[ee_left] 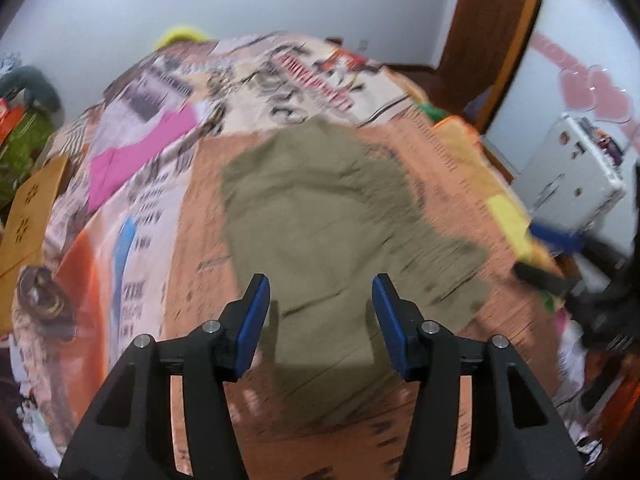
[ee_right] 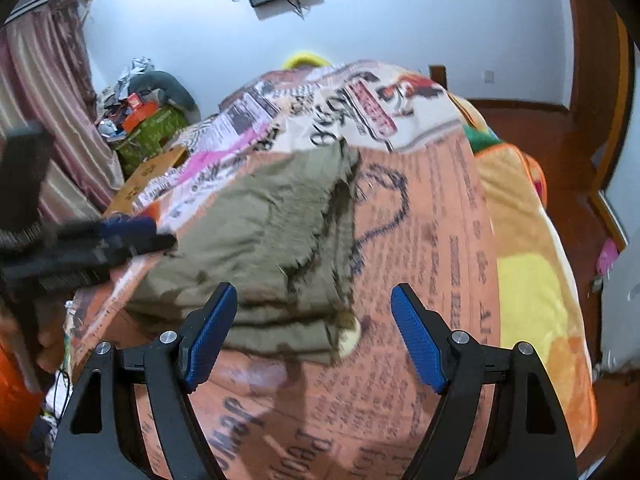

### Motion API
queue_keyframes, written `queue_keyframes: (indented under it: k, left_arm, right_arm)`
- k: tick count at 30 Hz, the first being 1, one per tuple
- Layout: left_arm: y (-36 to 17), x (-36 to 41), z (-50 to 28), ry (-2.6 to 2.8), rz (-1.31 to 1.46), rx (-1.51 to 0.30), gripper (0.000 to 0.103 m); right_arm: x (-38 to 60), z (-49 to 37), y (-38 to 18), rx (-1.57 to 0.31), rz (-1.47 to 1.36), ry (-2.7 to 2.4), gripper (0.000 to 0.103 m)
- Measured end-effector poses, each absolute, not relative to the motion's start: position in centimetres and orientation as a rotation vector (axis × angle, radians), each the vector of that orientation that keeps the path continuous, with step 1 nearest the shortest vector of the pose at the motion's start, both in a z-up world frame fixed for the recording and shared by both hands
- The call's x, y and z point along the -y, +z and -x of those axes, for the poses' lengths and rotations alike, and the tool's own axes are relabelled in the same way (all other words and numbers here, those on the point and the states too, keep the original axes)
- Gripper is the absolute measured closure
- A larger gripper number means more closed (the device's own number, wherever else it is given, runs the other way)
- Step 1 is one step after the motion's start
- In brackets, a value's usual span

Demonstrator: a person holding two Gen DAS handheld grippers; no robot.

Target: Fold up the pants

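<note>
Olive-green pants [ee_left: 320,216] lie spread on the printed bedspread [ee_left: 168,200], with one leg toward me. My left gripper [ee_left: 320,284] is open and empty above the near leg. In the right wrist view the pants [ee_right: 264,240] lie partly folded in layers, with a dark cord on the spread to their right. My right gripper [ee_right: 314,292] is open and empty over their near right edge. The right gripper also shows blurred at the left wrist view's right side [ee_left: 544,256]. The left gripper shows blurred at the left of the right wrist view [ee_right: 120,236].
A pink garment [ee_left: 136,156] lies on the bed to the far left. A cardboard box [ee_left: 28,216] and clutter stand left of the bed. A yellow-orange blanket [ee_right: 520,240] hangs at the bed's right side. A white appliance [ee_left: 572,172] stands to the right.
</note>
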State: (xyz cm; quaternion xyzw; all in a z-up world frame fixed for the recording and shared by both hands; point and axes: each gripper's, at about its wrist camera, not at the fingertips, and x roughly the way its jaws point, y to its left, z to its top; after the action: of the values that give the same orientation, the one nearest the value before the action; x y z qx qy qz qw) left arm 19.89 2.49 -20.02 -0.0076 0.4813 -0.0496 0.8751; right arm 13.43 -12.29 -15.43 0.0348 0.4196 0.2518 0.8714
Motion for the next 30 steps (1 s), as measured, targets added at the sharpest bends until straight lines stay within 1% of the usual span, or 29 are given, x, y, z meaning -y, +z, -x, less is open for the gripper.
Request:
queue_keyframes:
  k: [3, 5, 7, 10, 13, 16, 19, 24, 30]
  left_arm:
    - [-22.1, -3.5, -18.9, -0.083, 0.011, -1.054, 0.049]
    - [-23.0, -3.8, -18.1, -0.076, 0.011, -1.06, 0.045]
    - [-23.4, -3.9, -17.3, -0.067, 0.008, -1.047, 0.039]
    - [-23.6, -4.2, -16.2, -0.073, -0.009, -1.034, 0.035]
    - [-23.8, -4.7, -15.3, -0.085, -0.008, -1.036, 0.033]
    - [-23.7, -5.5, -14.9, -0.092, 0.026, -1.035, 0.031]
    - [-23.0, -6.4, -15.5, -0.086, 0.058, -1.041, 0.031]
    - [-21.2, -8.2, -17.9, 0.017, 0.014, -0.989, 0.031]
    - [-20.6, -10.9, -24.4, 0.077, 0.014, -0.973, 0.031]
  right_arm:
    - [11.0, -14.2, -15.3, -0.864, -0.052, 0.534, 0.027]
    - [10.2, -14.5, -15.8, -0.87, -0.042, 0.538, 0.027]
    - [9.5, -15.0, -17.0, -0.896, -0.026, 0.535, 0.027]
    - [9.0, -15.2, -19.2, -0.959, 0.004, 0.519, 0.027]
    - [10.0, -15.1, -20.8, -0.992, -0.044, 0.535, 0.027]
    - [10.8, -14.9, -21.2, -1.016, -0.085, 0.547, 0.026]
    - [11.1, -14.5, -21.2, -1.015, -0.093, 0.542, 0.025]
    - [11.3, -14.1, -21.0, -1.012, -0.083, 0.527, 0.025]
    - [11.2, -14.5, -21.4, -1.01, -0.07, 0.52, 0.024]
